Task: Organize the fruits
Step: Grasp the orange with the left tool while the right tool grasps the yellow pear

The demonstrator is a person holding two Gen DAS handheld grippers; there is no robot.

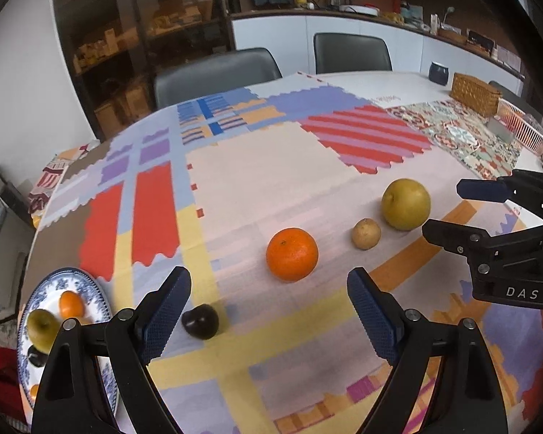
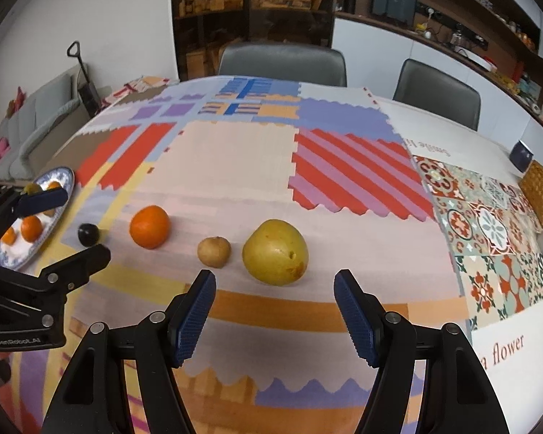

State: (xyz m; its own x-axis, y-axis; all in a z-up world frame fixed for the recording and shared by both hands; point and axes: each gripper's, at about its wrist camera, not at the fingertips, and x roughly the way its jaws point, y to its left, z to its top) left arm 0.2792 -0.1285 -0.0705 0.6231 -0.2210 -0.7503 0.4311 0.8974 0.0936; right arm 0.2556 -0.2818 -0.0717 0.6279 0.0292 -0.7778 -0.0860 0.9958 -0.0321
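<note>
Blue-padded left tongs [image 1: 269, 311] stand wide open and hold nothing, hovering low over the patchwork surface [image 1: 271, 166]; judging by the fruit already on it, the plate [image 1: 97, 289] at their left edge looks like the collecting place. Just beside the inner face of their left pad lies the dark plum [image 1: 200, 321], the nearest loose fruit to this hand, slightly left of the centre line between the pads. Beyond it, 3 more fruits run in a row away to the right: the orange [image 1: 292, 254], then the small brown fruit [image 1: 366, 233], then the large yellow pear [image 1: 406, 204]. Right tongs [image 2: 275, 307] are likewise wide open and empty, and the pear sits just ahead of them, nearly centred in their gap. So the plum probably falls to the left hand, after a small shift leftward, and the pear to the right. Both round fruits could roll if nudged off-centre.
</note>
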